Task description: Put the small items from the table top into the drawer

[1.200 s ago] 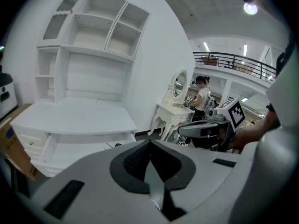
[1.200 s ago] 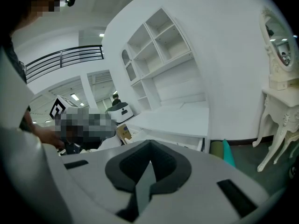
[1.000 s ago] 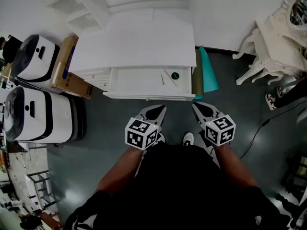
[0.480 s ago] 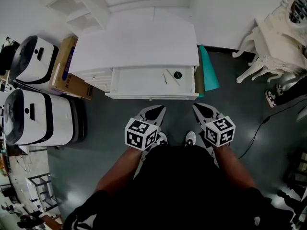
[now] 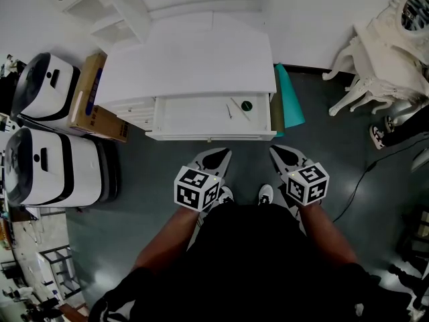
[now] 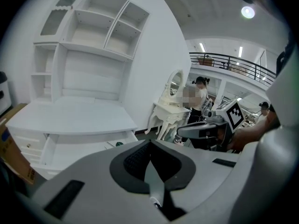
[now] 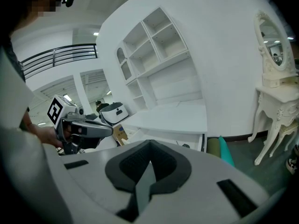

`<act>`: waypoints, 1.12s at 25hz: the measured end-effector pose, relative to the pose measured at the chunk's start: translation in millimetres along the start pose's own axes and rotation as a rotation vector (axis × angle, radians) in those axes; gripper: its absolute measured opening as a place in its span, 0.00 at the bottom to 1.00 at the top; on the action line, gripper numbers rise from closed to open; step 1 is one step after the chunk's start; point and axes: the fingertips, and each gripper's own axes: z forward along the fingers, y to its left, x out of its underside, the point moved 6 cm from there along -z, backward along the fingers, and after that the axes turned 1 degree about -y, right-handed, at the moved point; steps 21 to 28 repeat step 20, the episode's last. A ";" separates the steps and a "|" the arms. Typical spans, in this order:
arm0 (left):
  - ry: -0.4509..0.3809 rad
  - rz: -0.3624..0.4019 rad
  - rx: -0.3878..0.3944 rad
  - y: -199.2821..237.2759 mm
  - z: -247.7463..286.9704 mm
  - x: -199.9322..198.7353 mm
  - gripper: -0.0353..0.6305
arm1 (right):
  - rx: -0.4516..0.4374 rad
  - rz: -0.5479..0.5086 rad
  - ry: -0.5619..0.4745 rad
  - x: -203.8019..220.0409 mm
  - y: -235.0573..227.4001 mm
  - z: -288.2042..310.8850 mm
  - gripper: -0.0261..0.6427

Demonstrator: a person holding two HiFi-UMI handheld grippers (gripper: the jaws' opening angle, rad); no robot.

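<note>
The white desk [image 5: 194, 59] stands ahead with its top bare. Its drawer [image 5: 194, 116] is pulled open. Inside lie a small dark green round item [image 5: 246, 105] and two thin sticks [image 5: 228, 111], at the right end. My left gripper [image 5: 218, 157] and right gripper [image 5: 283, 153] hang side by side close to my body, short of the drawer front. Both are shut with nothing between the jaws, as the left gripper view [image 6: 149, 158] and the right gripper view [image 7: 146, 164] show. The green item [image 6: 119, 143] peeks over the left jaws.
Two white machines [image 5: 50, 79] [image 5: 50, 161] and a cardboard box [image 5: 90, 98] stand left of the desk. A teal roll [image 5: 289, 99] leans at its right side. White ornate furniture [image 5: 382, 52] and a floor cable [image 5: 362, 180] are at the right. My shoes [image 5: 263, 194] show below.
The head camera has shifted a little, so the desk sits slightly differently in view. Both grippers stay where they were, shut.
</note>
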 end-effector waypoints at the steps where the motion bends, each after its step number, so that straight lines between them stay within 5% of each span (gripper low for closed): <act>1: -0.001 0.000 -0.001 -0.2 0.5 -0.4 0.07 | 0.000 -0.001 0.000 0.0 -0.8 -0.5 0.08; 28: -0.004 0.007 -0.010 -2.4 4.8 -6.7 0.07 | -0.023 -0.024 0.012 -6.6 -6.6 1.1 0.08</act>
